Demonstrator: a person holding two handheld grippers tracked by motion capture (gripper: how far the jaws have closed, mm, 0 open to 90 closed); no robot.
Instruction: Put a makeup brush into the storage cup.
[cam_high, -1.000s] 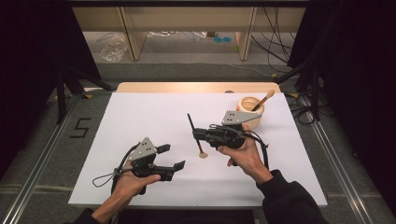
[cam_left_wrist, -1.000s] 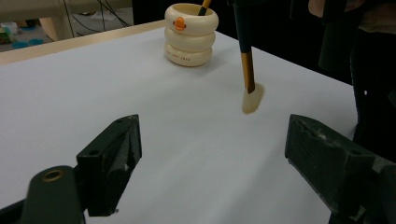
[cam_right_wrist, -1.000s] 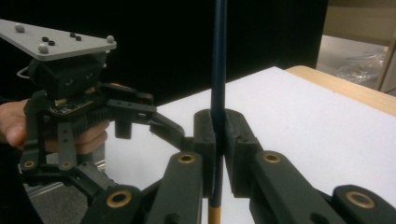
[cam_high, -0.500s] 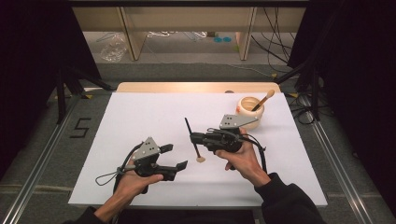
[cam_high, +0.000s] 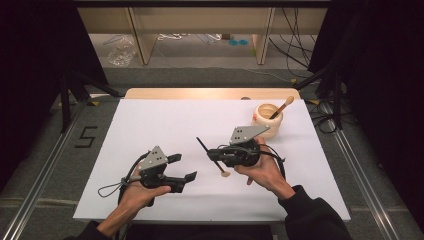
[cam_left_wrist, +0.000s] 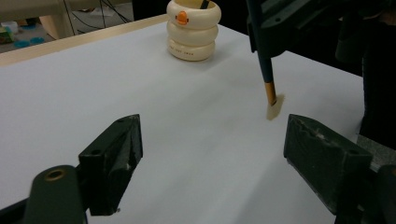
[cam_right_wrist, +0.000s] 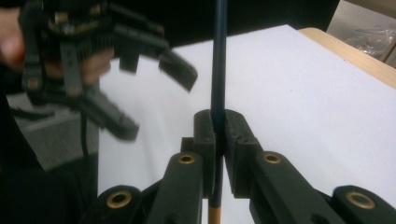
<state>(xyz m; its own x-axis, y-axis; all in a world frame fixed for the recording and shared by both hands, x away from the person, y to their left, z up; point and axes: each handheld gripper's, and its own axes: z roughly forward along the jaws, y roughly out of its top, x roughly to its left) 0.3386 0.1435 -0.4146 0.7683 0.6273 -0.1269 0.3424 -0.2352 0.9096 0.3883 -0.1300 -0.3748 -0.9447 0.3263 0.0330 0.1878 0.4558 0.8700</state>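
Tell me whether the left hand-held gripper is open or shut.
Open. The left hand-held gripper shows its jaws standing wide apart over the white table, nothing between them.

Holder at table rear right (brush inside)

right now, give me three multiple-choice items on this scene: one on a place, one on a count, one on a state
1. Where does the pot stand?
A. far right part of the sheet
B. near left corner
C. on the floor

2. How many brushes are there, counting the one in the pot?
A. one
B. two
C. four

3. How is the right claw?
A. wide open
B. shut on the brush
C. shut on the pot

Key: 1 A, the high view shows the pot at the far right of the white sheet. 2 B, one brush leans in the pot and one is in the right claw. 3 B, the right gripper view shows the pads pressed on the dark handle, while the left claw stands open.
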